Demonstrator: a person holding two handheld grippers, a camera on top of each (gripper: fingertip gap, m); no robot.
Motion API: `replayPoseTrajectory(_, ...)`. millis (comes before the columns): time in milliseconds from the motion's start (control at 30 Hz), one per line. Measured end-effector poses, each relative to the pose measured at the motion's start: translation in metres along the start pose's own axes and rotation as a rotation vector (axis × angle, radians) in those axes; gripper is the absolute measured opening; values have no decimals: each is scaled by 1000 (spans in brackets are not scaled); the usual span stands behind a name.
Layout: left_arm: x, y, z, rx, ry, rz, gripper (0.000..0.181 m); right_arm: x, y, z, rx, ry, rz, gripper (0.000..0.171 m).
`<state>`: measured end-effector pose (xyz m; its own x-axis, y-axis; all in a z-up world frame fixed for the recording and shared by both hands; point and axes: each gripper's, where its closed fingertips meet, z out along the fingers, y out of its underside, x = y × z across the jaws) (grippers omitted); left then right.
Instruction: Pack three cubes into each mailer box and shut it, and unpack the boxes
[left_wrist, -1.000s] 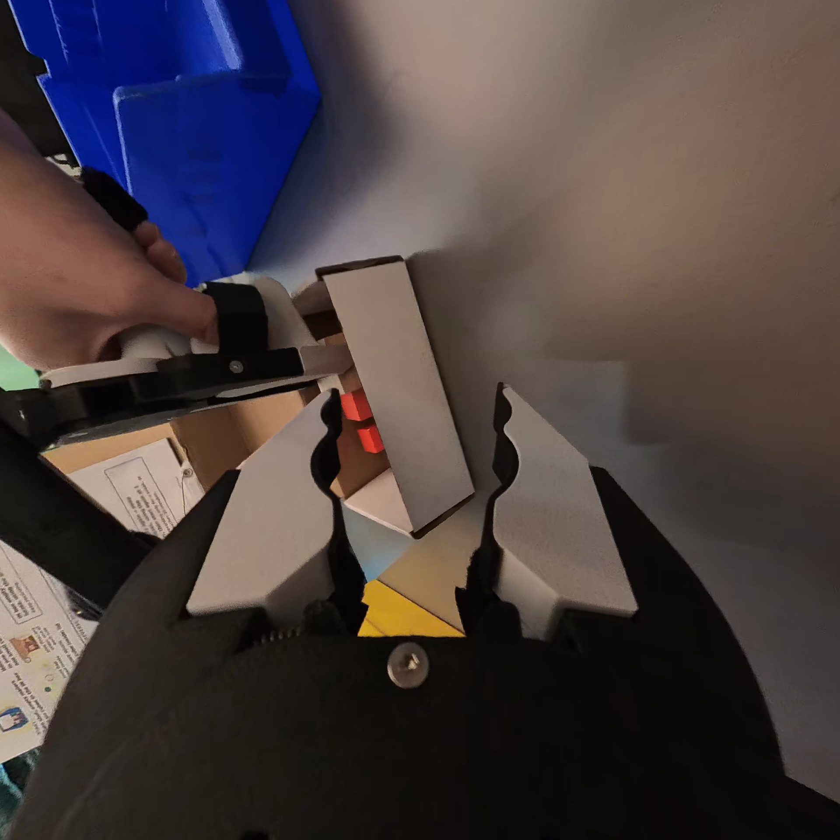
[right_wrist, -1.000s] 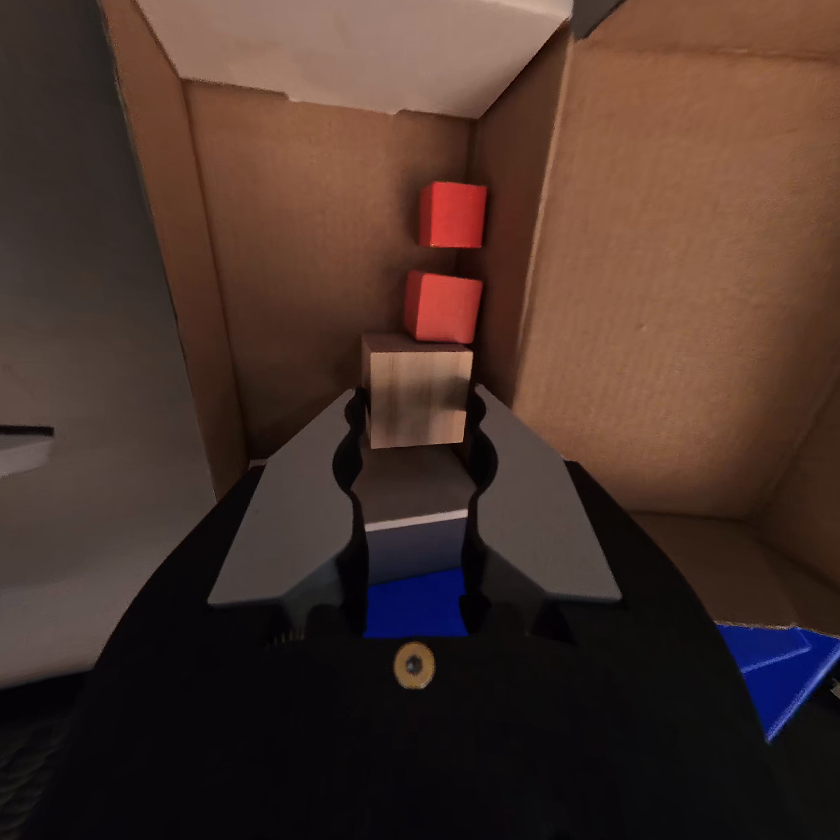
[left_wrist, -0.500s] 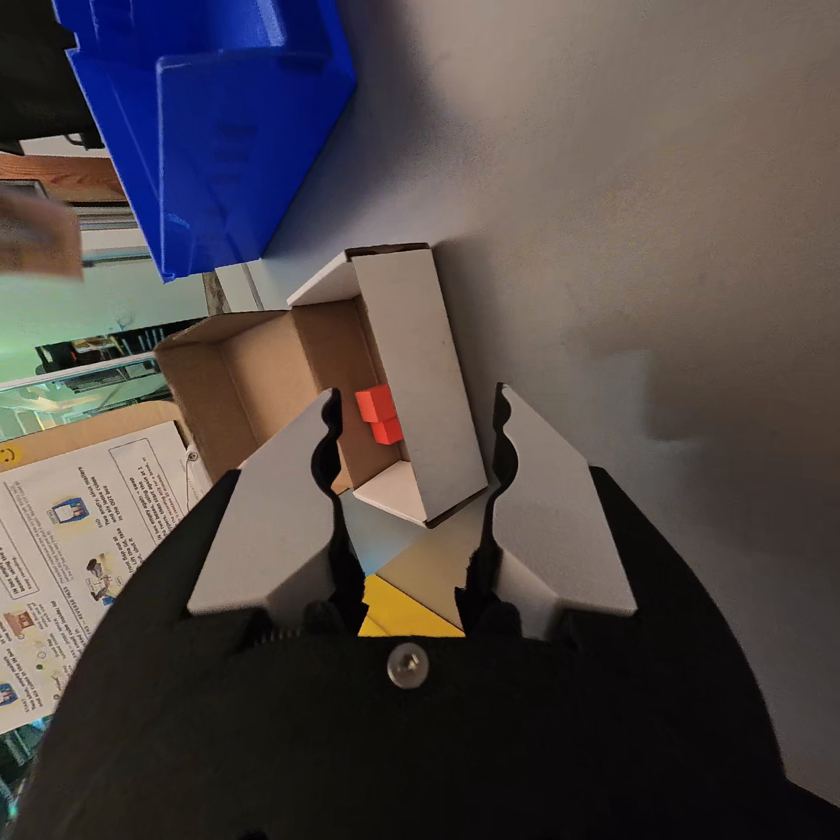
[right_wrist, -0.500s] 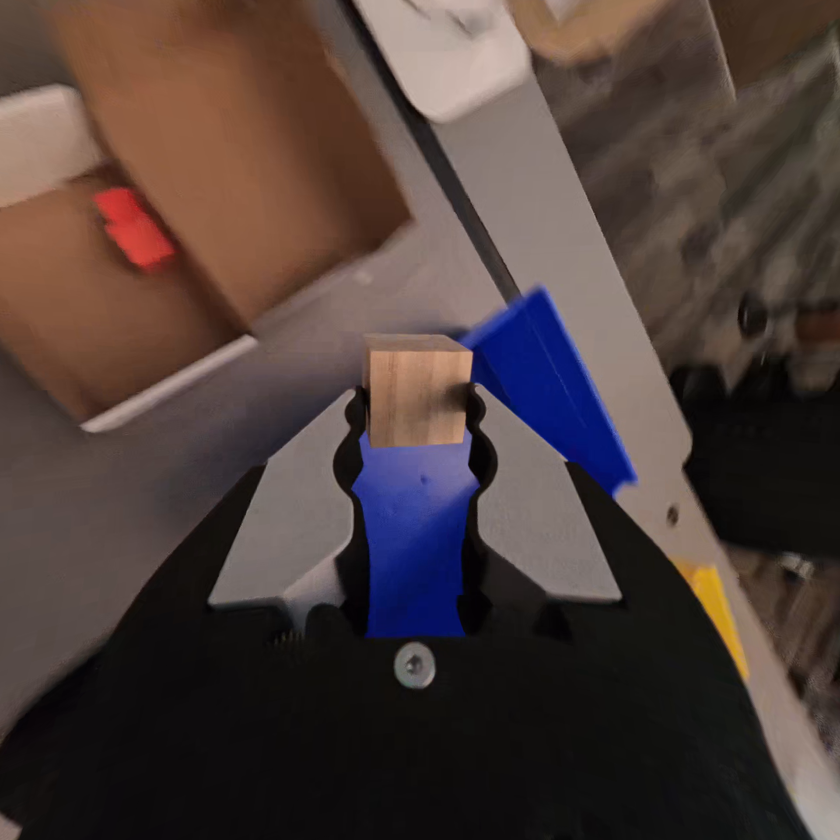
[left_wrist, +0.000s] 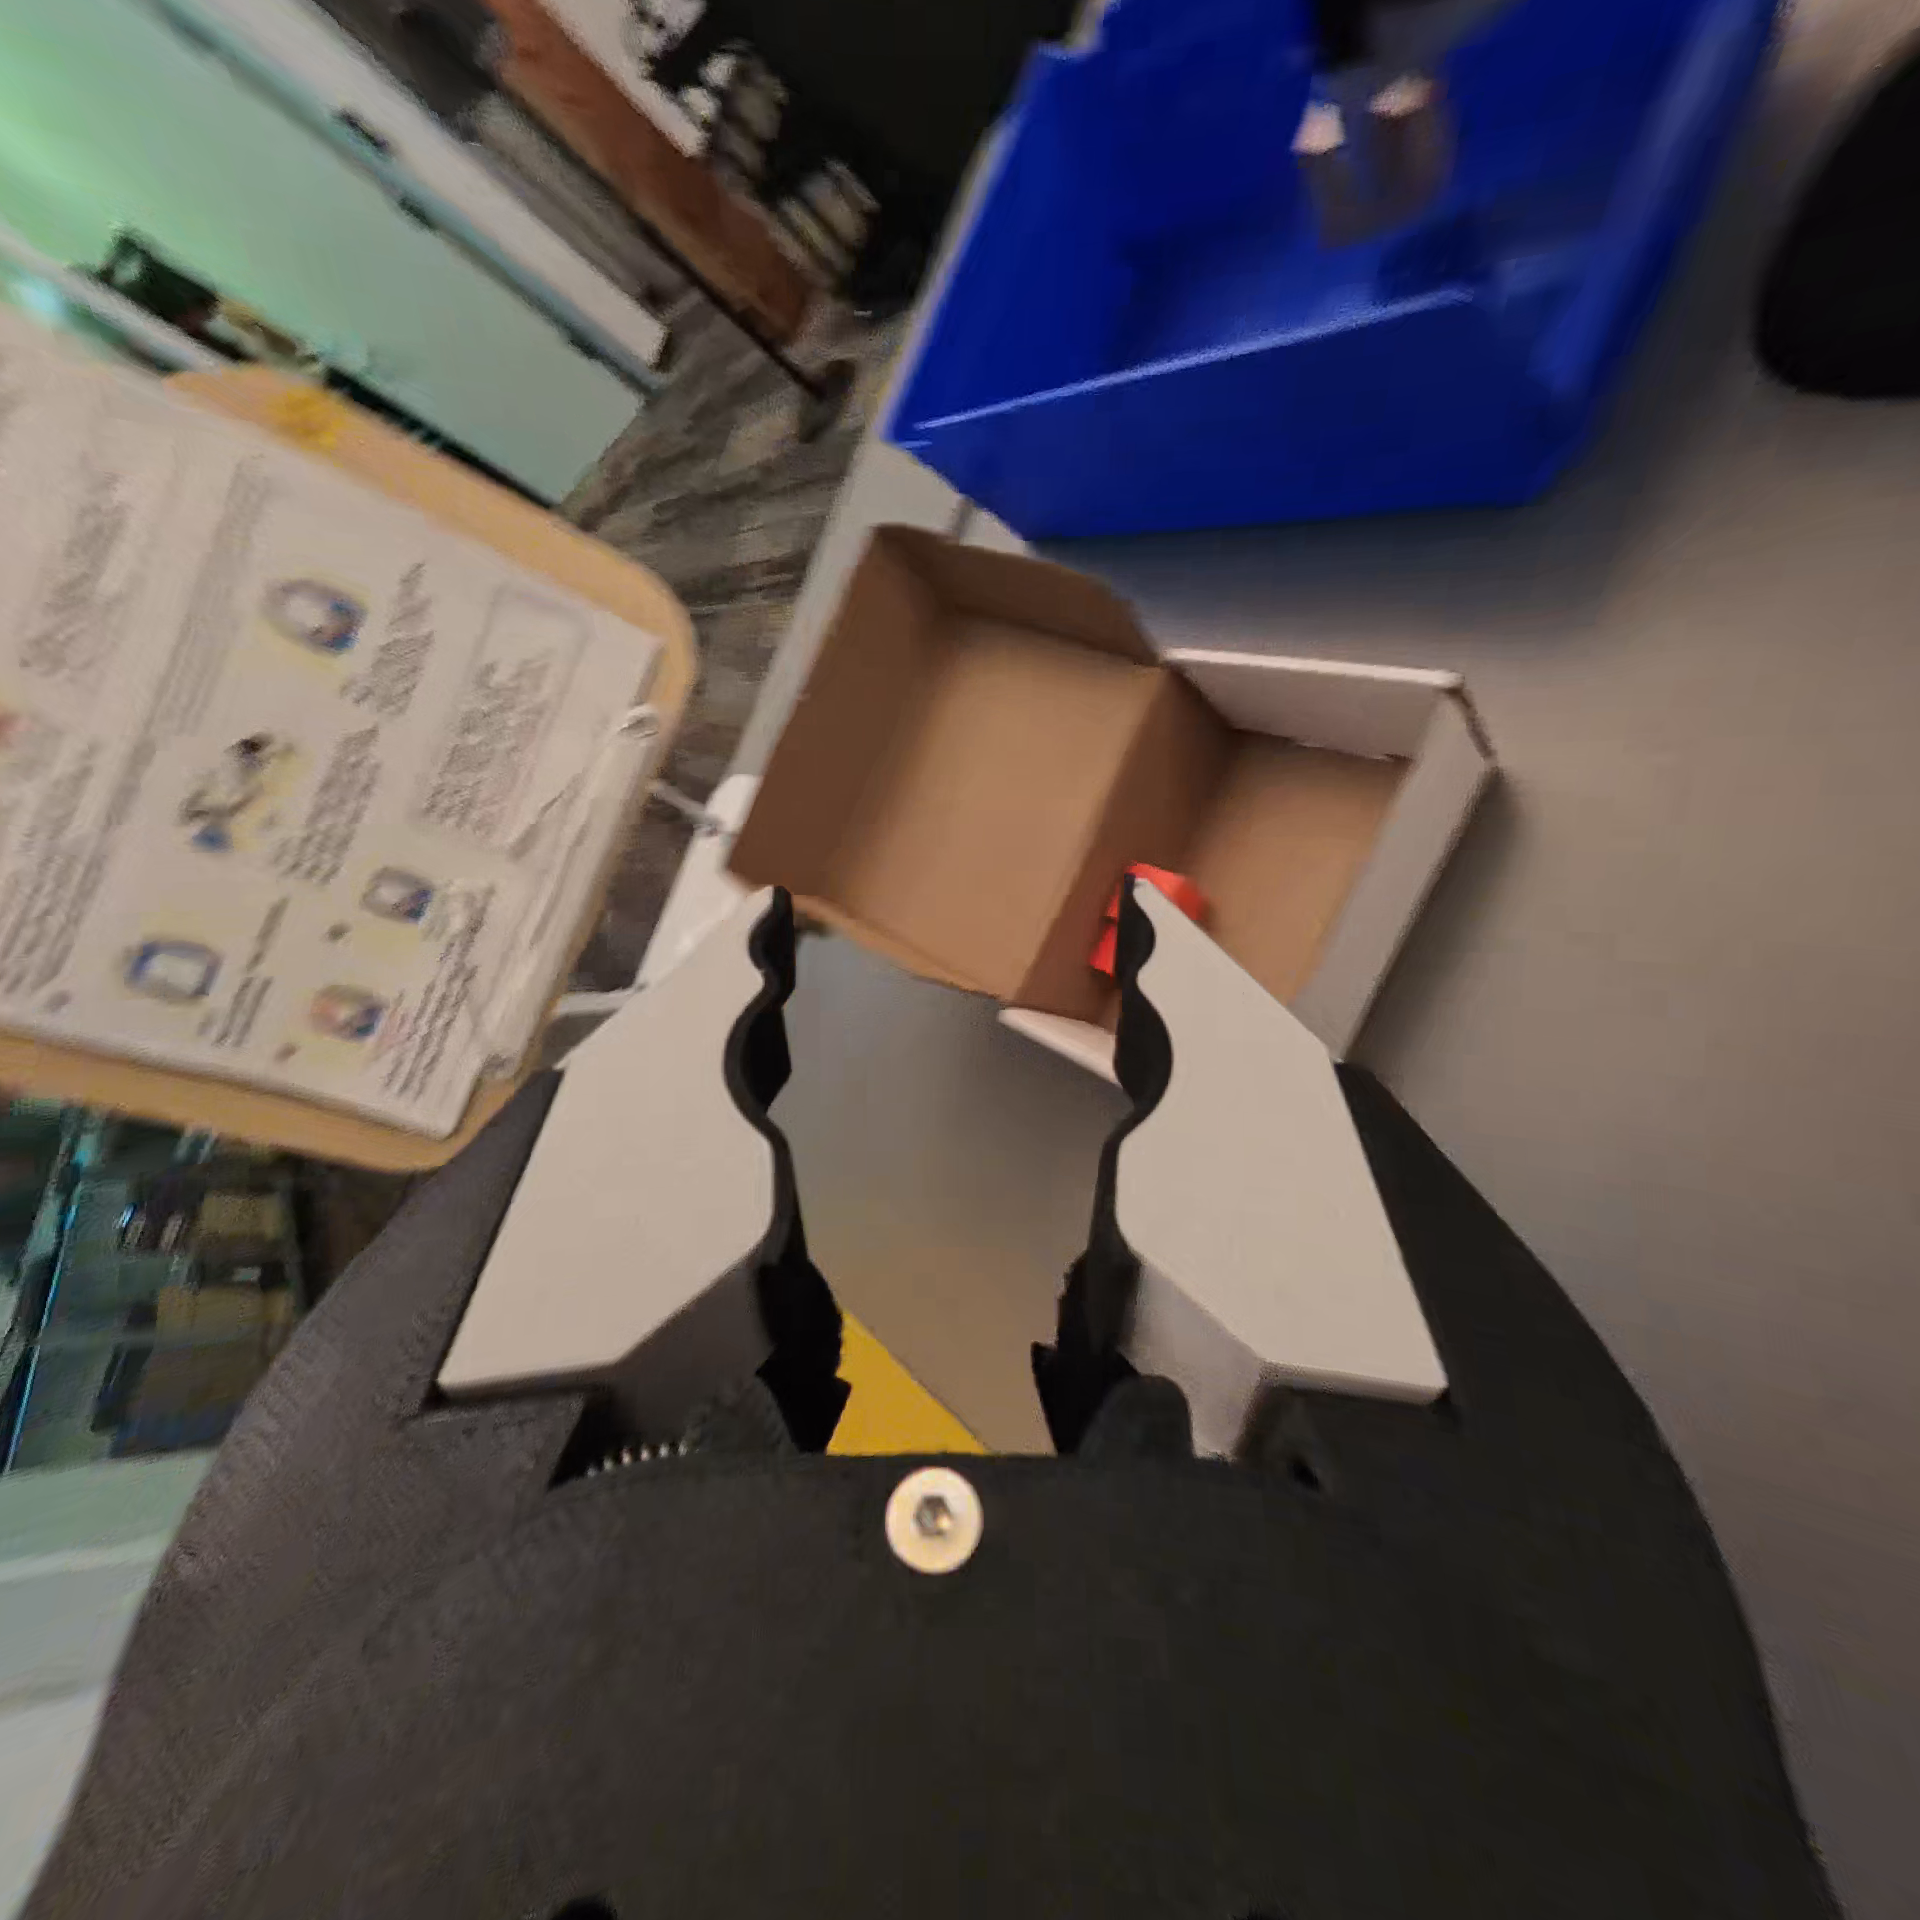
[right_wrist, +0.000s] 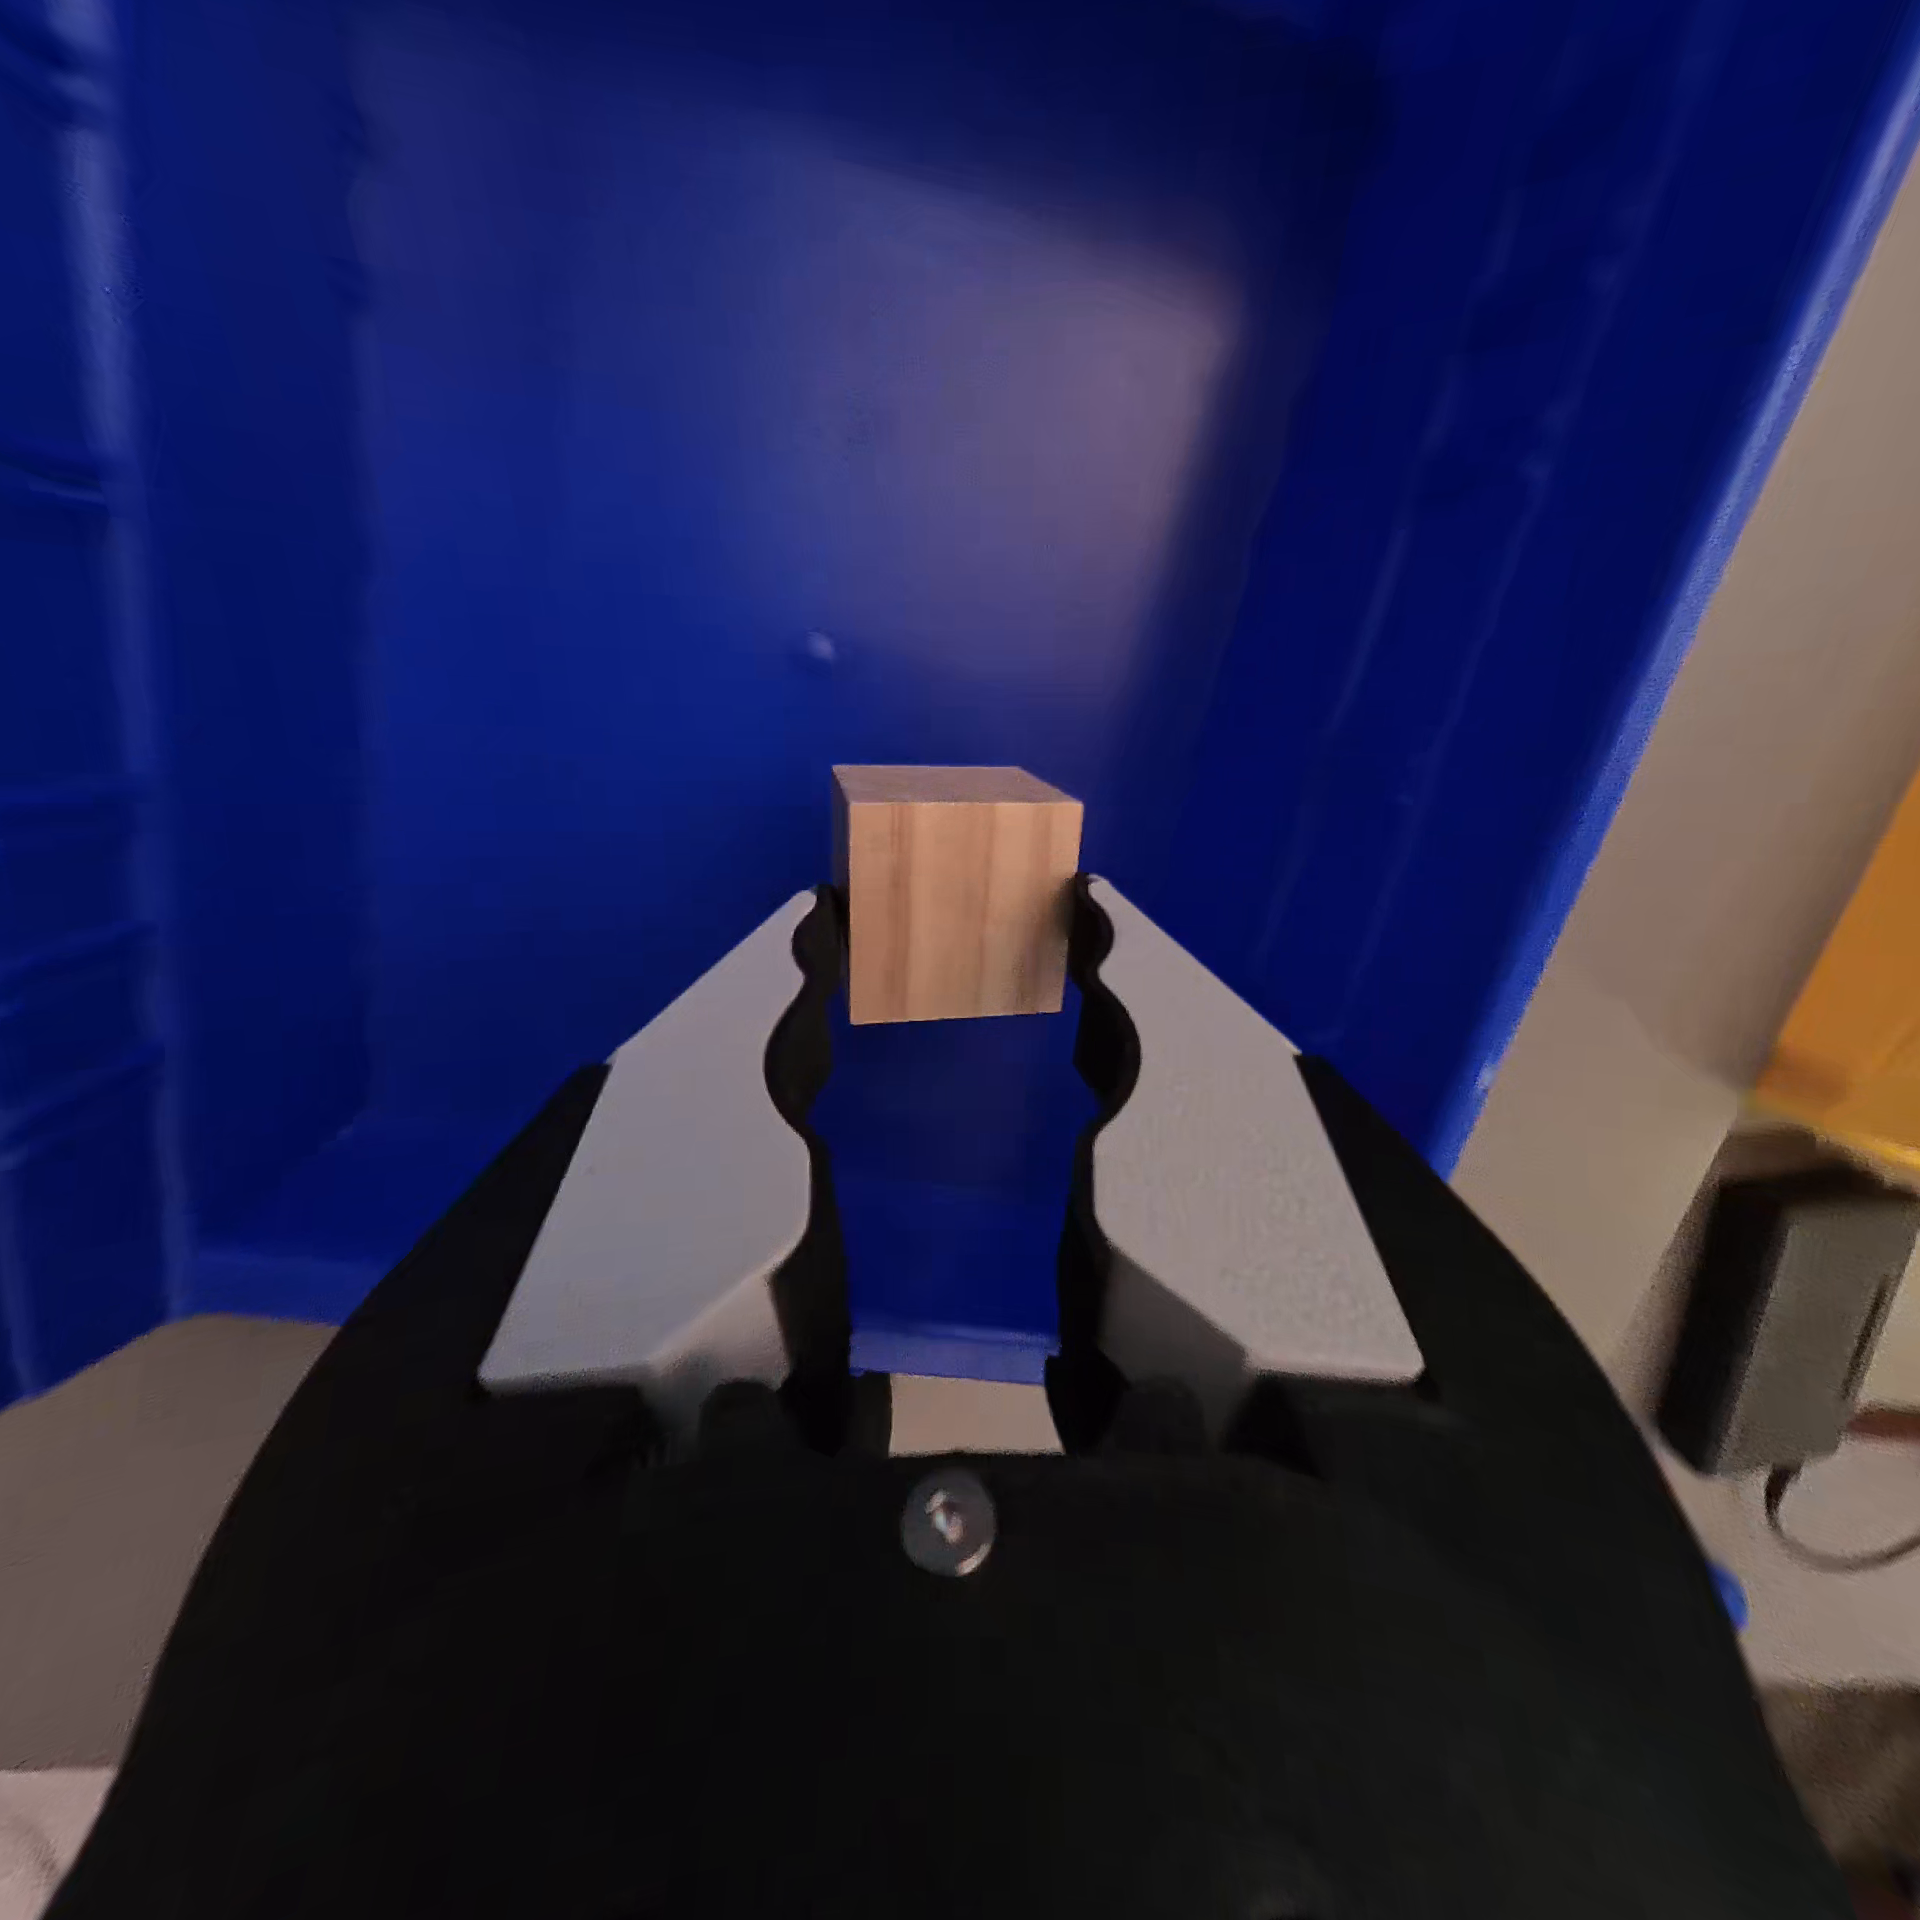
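While the right claw (right_wrist: 956, 904) pinches 1 wooden cube (right_wrist: 956, 899) over the blue bin (right_wrist: 623, 520), red cubes (left_wrist: 1169, 891) wait in the open mailer box (left_wrist: 1382, 831); the left claw (left_wrist: 956, 914) is spread, holding nothing.

Both wrist views apparently share the blue bin (left_wrist: 1299, 343).

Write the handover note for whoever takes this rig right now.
Right gripper: shut on the wooden cube, held over the inside of the blue bin.
Left gripper: open, holding nothing, pointed at the mailer box.
The box lies open on the grey table, lid flap back; red cubes remain inside, partly hidden behind a fingertip.
Done: the wooden cube is out of the box.
Left: drop it in the bin, then take out the red ones.
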<state>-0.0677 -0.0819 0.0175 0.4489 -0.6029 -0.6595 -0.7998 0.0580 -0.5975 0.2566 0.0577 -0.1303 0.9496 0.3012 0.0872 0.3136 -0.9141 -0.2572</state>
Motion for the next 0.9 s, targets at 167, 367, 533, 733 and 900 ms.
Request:
replayPoseTrajectory(167,-49,7,-37,42,-64,-192,59,15,17,14,-93,79,132,45)
replayPoseTrajectory(367,-82,17,-76,67,-126,-280,56,20,36,7,-129,130,162,44)
replayPoseTrajectory(533,-92,20,-95,90,-140,-311,56,18,40,13,-116,100,164,45)
replayPoseTrajectory(733,-114,30,-118,124,-189,-383,57,14,32,-14,-45,181,124,60)
replayPoseTrajectory(900,-136,41,-133,158,-244,-455,58,-100,-48,-110,495,243,-357,53)
